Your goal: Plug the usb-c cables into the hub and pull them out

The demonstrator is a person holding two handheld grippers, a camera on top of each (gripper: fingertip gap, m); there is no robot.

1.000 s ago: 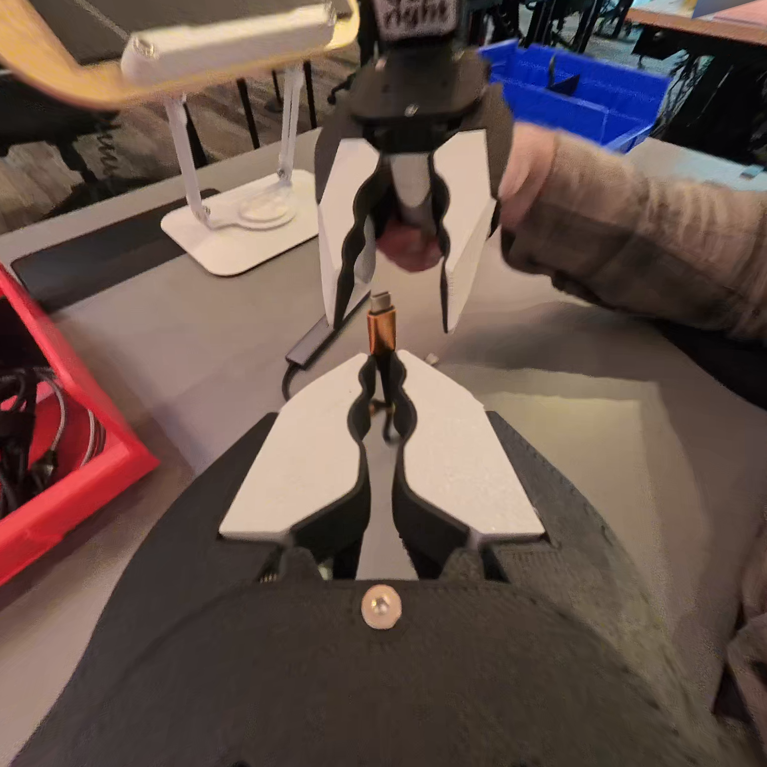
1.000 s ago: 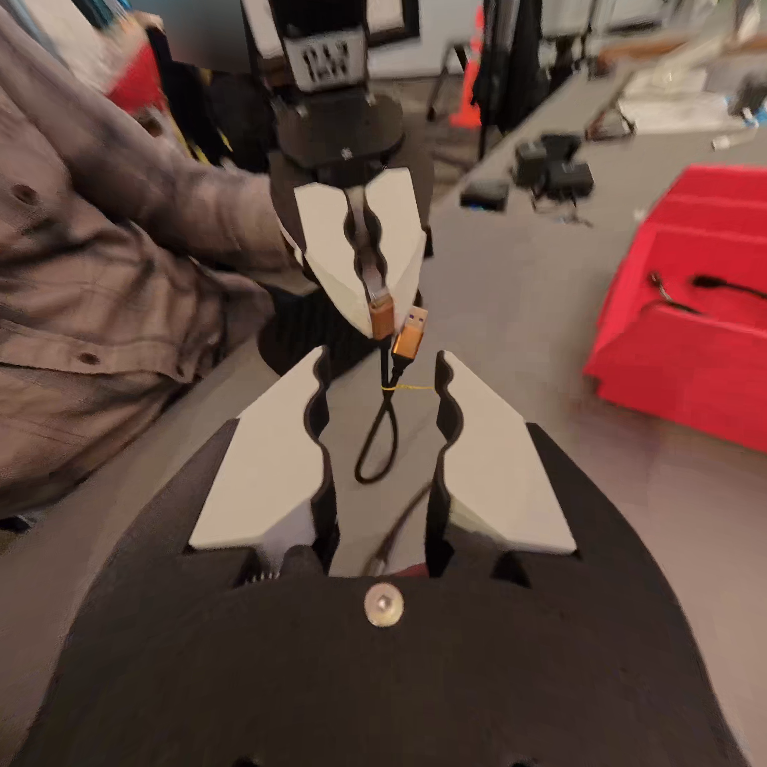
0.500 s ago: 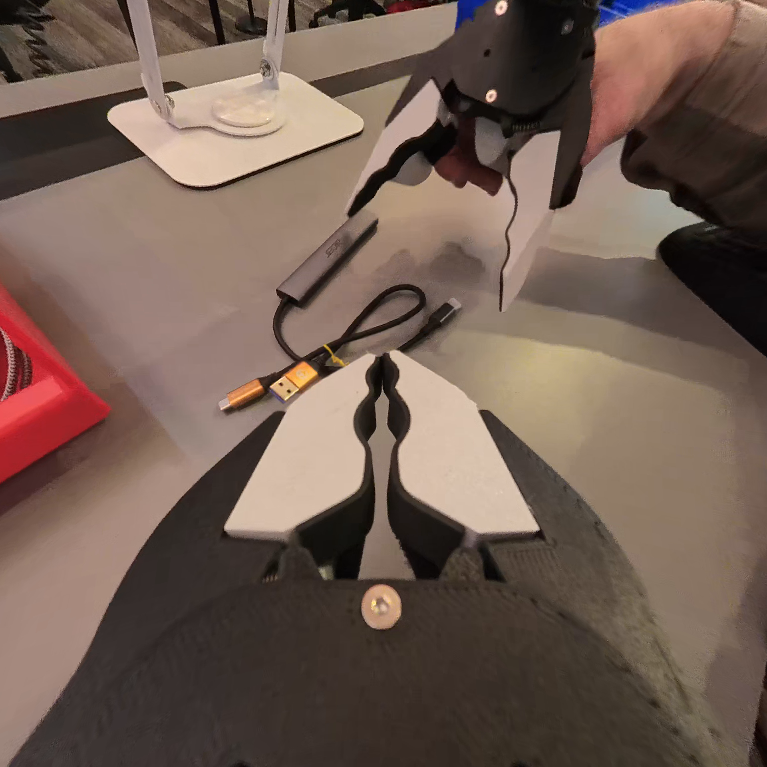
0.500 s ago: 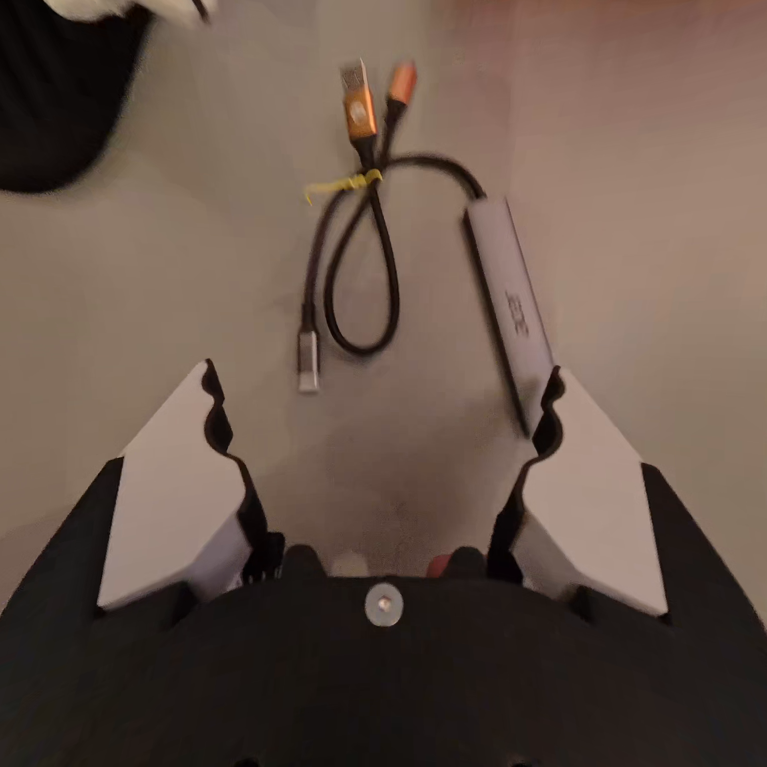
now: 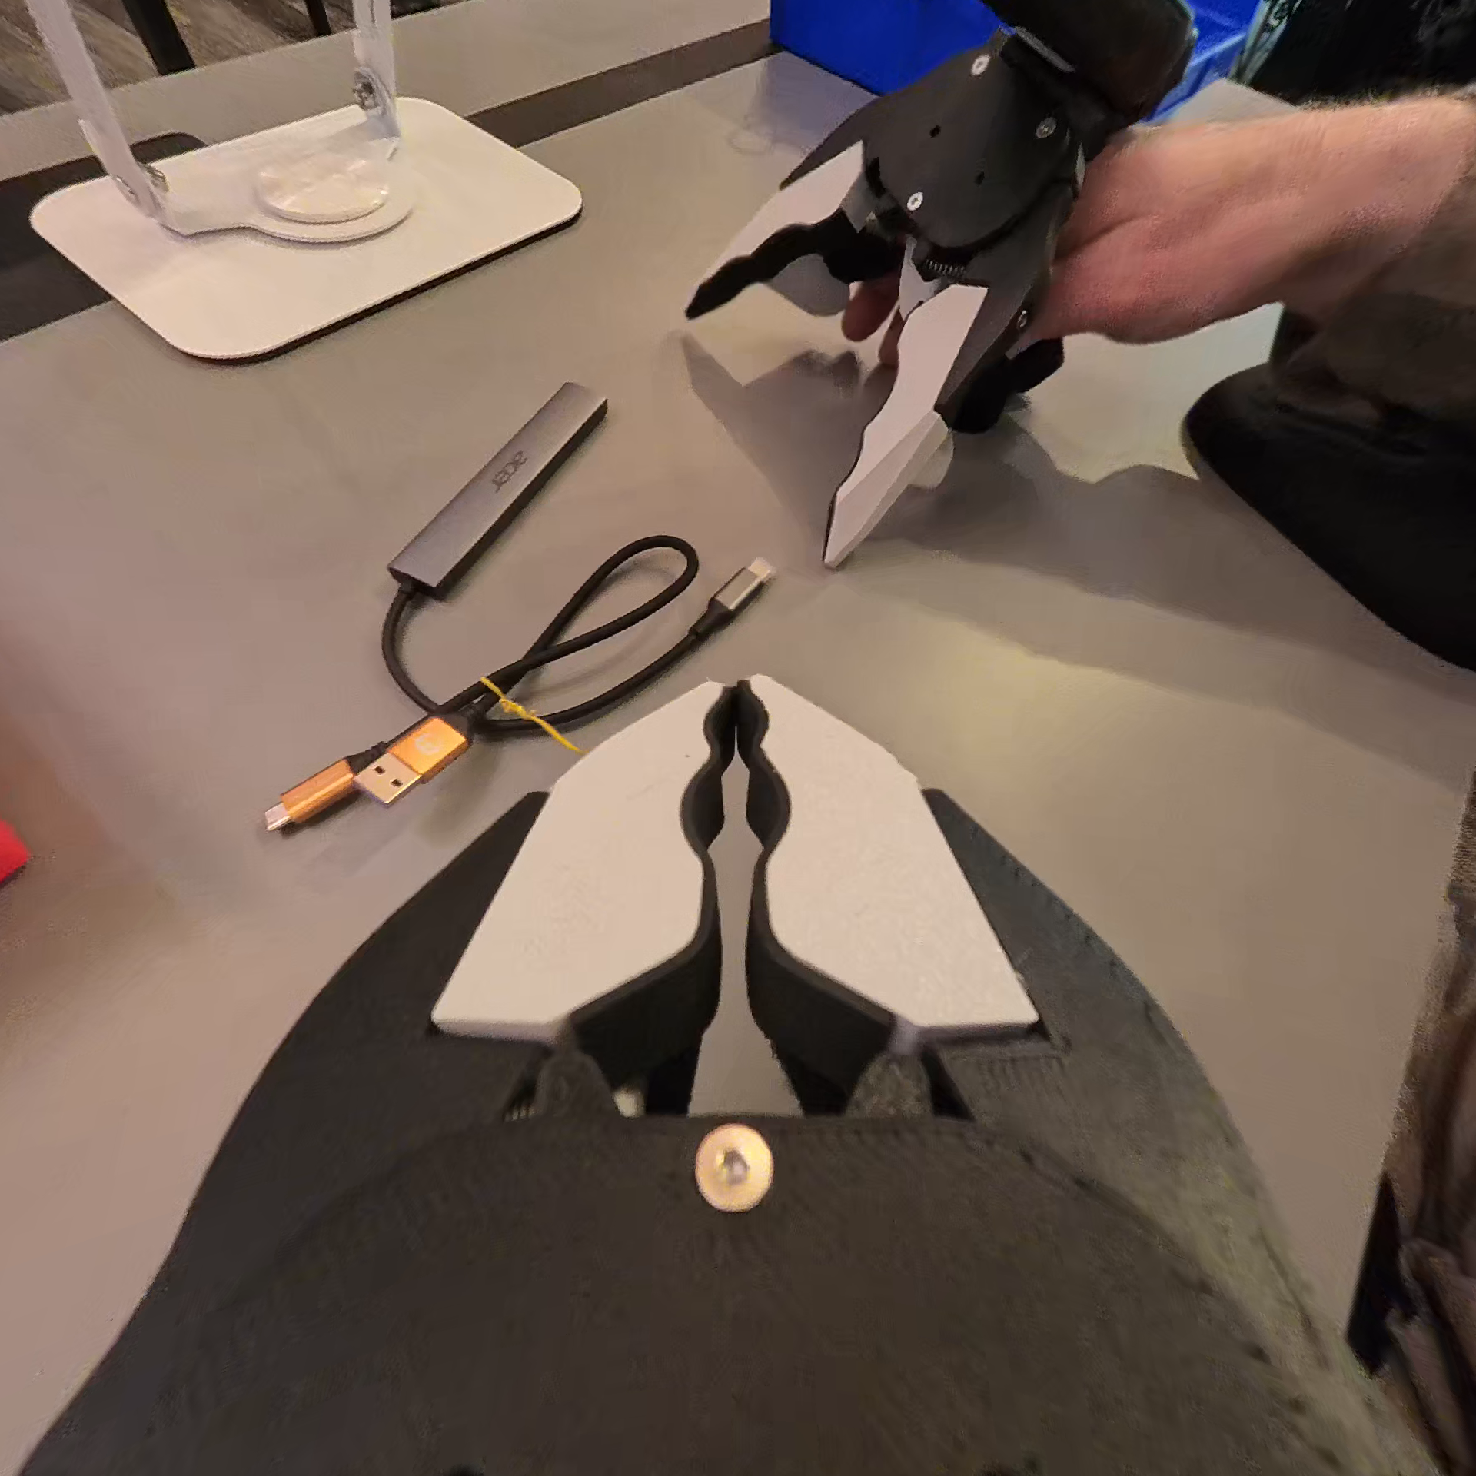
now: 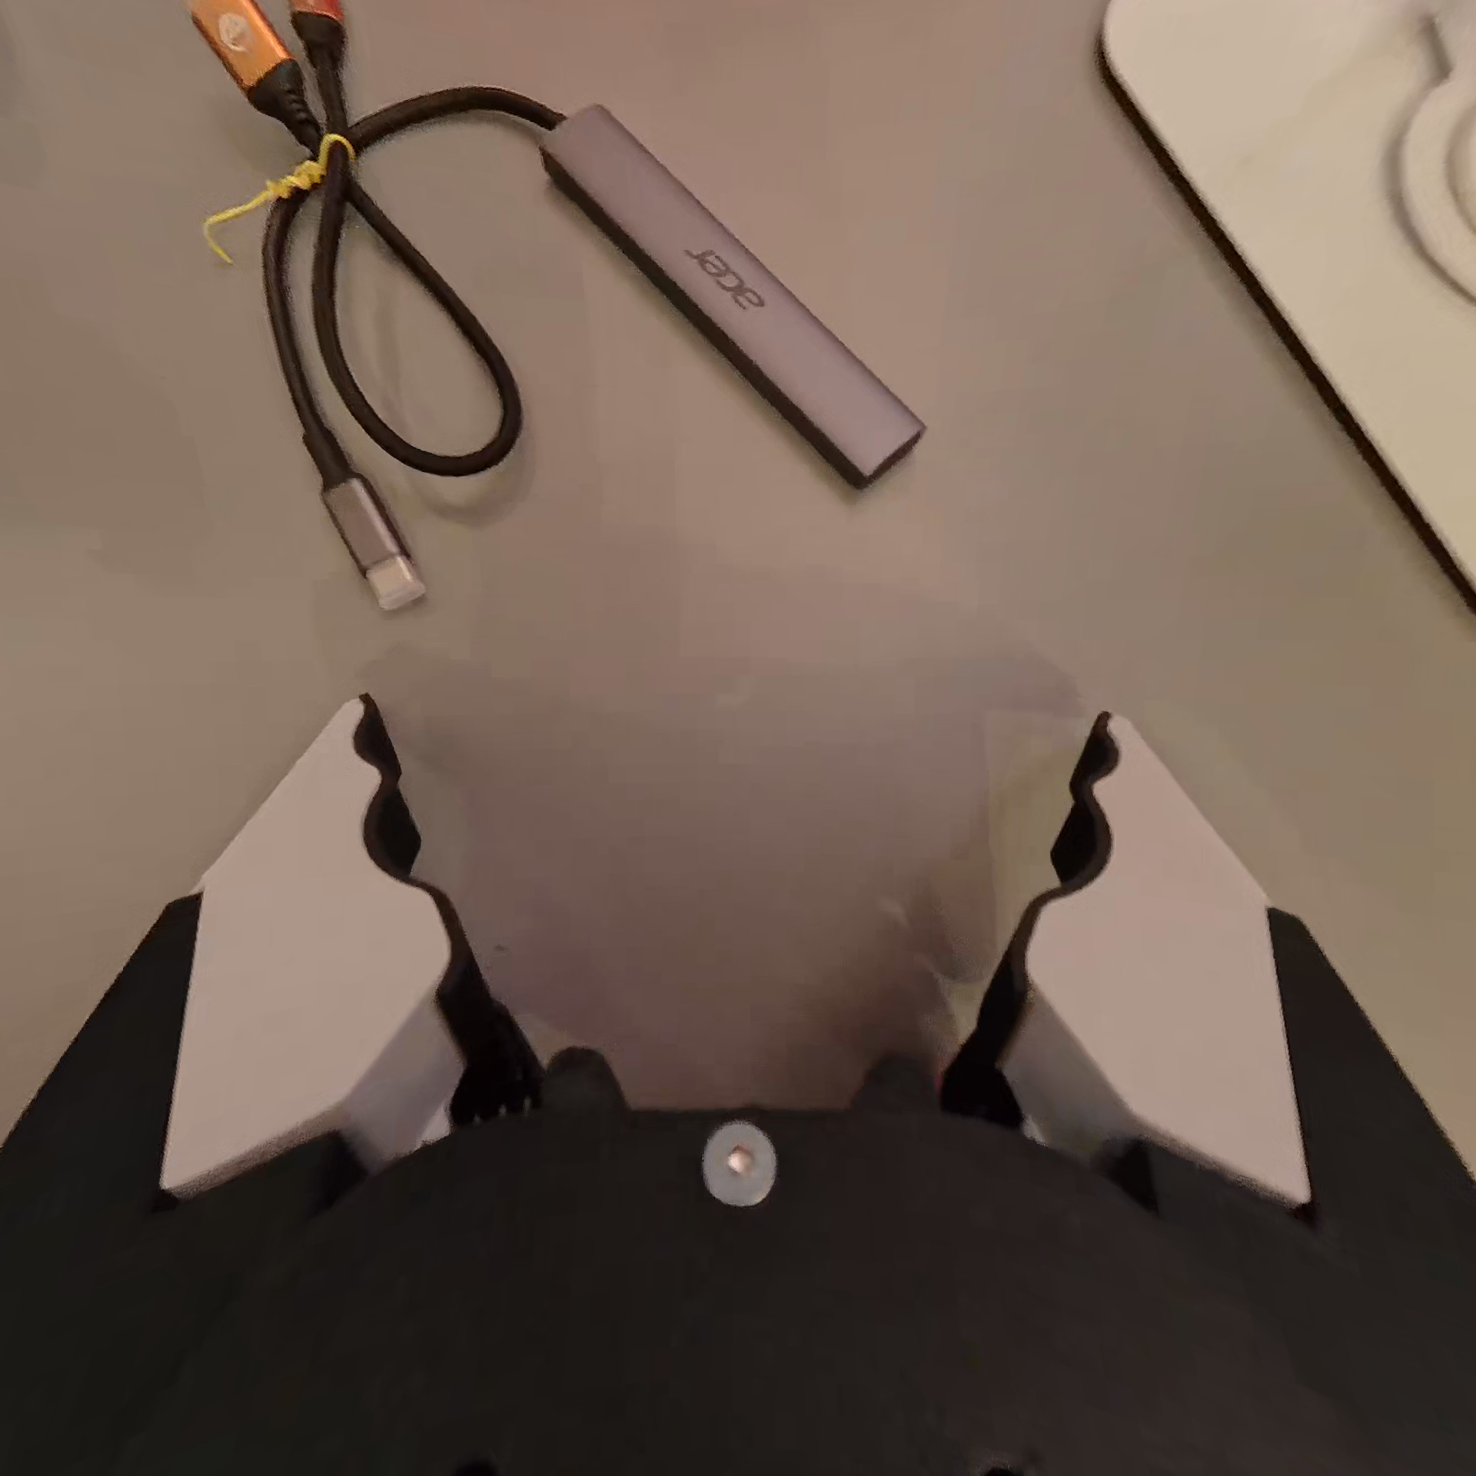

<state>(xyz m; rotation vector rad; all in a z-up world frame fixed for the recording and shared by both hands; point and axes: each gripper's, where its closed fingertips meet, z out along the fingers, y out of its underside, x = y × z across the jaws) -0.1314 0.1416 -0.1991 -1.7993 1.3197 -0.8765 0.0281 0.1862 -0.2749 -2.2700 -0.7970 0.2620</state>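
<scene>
The left gripper (image 5: pixel 736 685) is hovering above the grey table (image 5: pixel 1038 719) with its fingertips pressed together, gripping nothing. The right gripper (image 6: pixel 733 707) is standing spread wide and empty, pointing down at the table short of the hub (image 6: pixel 731 294). The slim grey hub is lying flat, nothing plugged into its side. Its black cable (image 6: pixel 447 319) is looping beside it, ending in a loose grey USB-C plug (image 6: pixel 371 537). 2 orange-sleeved plugs (image 5: pixel 363 775) are lying side by side on the table, bound to the loop by a yellow tie (image 5: pixel 519 711). A white stand base (image 5: pixel 311 232) is sitting well apart from the hub.
</scene>
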